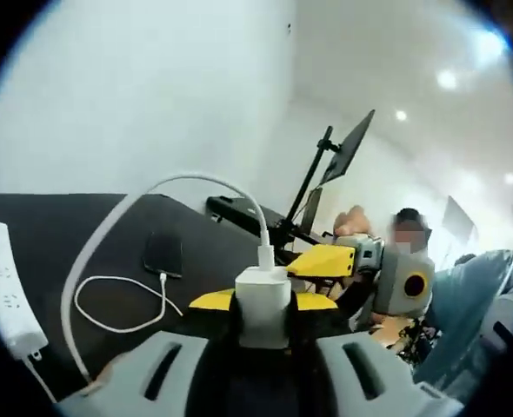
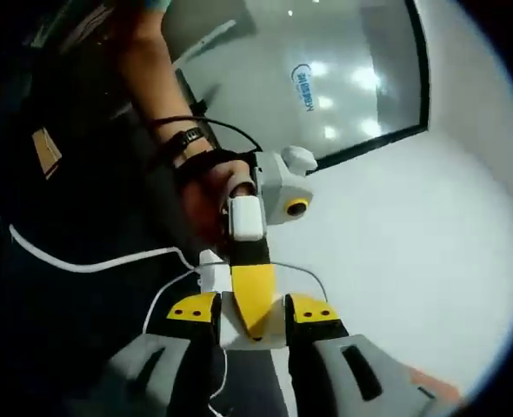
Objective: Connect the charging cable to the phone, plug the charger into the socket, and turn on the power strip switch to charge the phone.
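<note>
Mostly black tabletop (image 1: 48, 217), white wall (image 1: 152, 87)

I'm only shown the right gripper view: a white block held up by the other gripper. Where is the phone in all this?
Observer: The phone lies flat on the dark table, in the left gripper view.
Operator: Is a wire in it?
Observer: Yes, a white cable runs into its near end.
Operator: And where does the block go?
Observer: The block is the charger. It likely goes into the white power strip at that view's left edge, and it is not plugged in yet.
</note>
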Tool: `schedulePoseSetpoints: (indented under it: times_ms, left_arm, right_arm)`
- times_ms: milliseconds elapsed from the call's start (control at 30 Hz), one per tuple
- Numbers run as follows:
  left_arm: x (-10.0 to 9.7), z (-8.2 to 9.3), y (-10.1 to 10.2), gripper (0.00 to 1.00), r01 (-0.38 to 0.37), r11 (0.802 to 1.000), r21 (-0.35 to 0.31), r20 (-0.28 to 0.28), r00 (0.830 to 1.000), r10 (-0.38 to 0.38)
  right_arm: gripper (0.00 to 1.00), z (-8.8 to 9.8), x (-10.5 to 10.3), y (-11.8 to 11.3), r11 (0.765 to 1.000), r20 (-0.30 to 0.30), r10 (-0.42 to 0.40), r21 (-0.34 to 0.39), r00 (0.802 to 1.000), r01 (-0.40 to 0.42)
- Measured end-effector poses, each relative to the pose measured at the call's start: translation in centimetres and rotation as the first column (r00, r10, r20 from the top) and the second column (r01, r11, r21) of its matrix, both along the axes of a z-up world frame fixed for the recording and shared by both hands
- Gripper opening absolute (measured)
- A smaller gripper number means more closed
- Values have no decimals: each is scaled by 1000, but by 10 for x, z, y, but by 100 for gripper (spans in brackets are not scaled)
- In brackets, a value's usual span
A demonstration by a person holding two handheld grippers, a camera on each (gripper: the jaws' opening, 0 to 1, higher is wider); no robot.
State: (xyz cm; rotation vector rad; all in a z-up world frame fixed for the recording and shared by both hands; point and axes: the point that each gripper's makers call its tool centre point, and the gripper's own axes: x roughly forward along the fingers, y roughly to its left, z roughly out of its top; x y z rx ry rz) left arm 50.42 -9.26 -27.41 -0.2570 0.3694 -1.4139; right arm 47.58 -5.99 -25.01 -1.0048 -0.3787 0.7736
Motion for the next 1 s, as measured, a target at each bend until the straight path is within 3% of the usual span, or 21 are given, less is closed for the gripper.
schedulePoseSetpoints:
  times_ms: [67,100,133,167,200,267,300,333,400,433,467,533,567,600,633,700,767,867,900,933,1000]
  left_arm:
    - [3,-3,5,19,-8,1000,14,6,1000,8]
    - [3,-4,9,19,-1,1000,12,-5,1000,1]
    - [2,-2,11,19,6,1000,2,-14,1000,-6]
    - [3,-1,13,19,7,1000,-7,-18,1000,-8]
    - [0,4,15,19,15,999,-29,-16,1000,-15]
    - [-3,10,19,19,29,998,-49,-5,1000,-29]
    - [-5,13,20,19,37,998,-51,9,999,-36]
    - [-7,15,21,19,44,998,-48,16,999,-43]
    - [-11,17,23,19,62,998,-34,42,997,-61]
    - [-13,17,23,19,76,997,-18,62,995,-75]
    - [-17,17,24,19,94,996,-5,84,992,-93]
    - [-23,20,24,19,118,993,9,96,988,-118]
    - [-27,21,24,19,137,990,23,108,984,-139]
    - [-29,22,23,19,143,989,33,116,982,-146]
    - [-31,22,23,19,153,987,51,124,980,-158]
    - [-33,22,24,19,160,985,67,133,977,-168]
    - [-34,20,25,19,166,983,79,134,975,-175]
    - [-35,19,26,19,172,982,82,139,973,-182]
    - [-36,19,26,19,173,981,82,139,973,-183]
    - [-36,19,27,19,174,982,80,140,973,-183]
    - [-36,20,27,19,179,981,73,137,973,-188]
  right_arm:
    - [32,17,-5,-7,989,-96,13,151,995,2]
    - [33,28,-5,-15,966,-170,44,258,984,1]
    - [33,34,-5,-21,934,-268,87,356,960,15]
    - [33,34,-6,-25,902,-368,136,429,920,38]
    - [37,32,-7,-28,871,-459,191,488,868,67]
    - [39,29,-8,-31,797,-574,312,592,757,120]
    - [41,32,-5,-33,744,-580,378,654,722,136]
    - [43,38,-1,-37,680,-558,445,720,701,142]
    - [40,42,-2,-39,607,-557,548,778,625,162]
    - [39,43,1,-39,574,-549,584,800,598,174]
    - [39,42,1,-37,571,-546,598,804,587,166]
    - [39,34,-2,-28,598,-572,615,787,543,151]
    - [39,27,-4,-17,625,-592,624,770,511,129]
    - [39,26,-5,-14,632,-595,628,766,502,118]
    - [39,26,-5,-9,623,-586,641,774,496,109]
    - [39,27,-4,-2,618,-580,645,779,497,106]
    - [37,31,-3,5,606,-560,649,790,516,95]
    - [24,36,6,7,593,-551,636,797,540,115]
    - [23,36,4,9,593,-554,647,797,523,111]
    - [23,34,0,14,597,-565,663,795,491,109]
    - [23,34,-4,19,609,-553,659,790,510,71]
